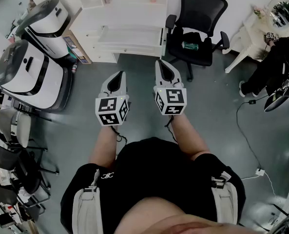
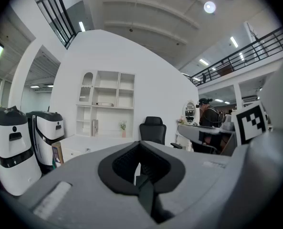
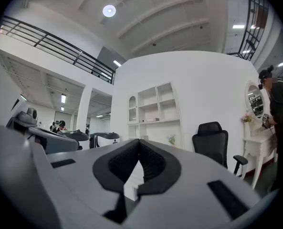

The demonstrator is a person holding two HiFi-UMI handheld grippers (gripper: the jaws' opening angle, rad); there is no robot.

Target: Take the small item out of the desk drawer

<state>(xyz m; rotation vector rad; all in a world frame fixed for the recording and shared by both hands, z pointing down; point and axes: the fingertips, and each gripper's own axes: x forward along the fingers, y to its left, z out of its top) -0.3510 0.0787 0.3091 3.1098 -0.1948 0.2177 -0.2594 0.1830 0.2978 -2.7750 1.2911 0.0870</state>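
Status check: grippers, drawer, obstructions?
Left gripper and right gripper shut, empty. Desk ahead, not reached; drawers look closed, item unseen. Black chair beside desk, not blocking.

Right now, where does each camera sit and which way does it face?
Head view: on the person's head, looking steeply down at the floor; forearms, torso, left gripper and right gripper show.
Left gripper view: on the left gripper, roughly level along its shut jaws toward the white shelf desk and black chair.
Right gripper view: on the right gripper, same heading, jaws shut.
Shared: all three show the white shelf desk and black chair.
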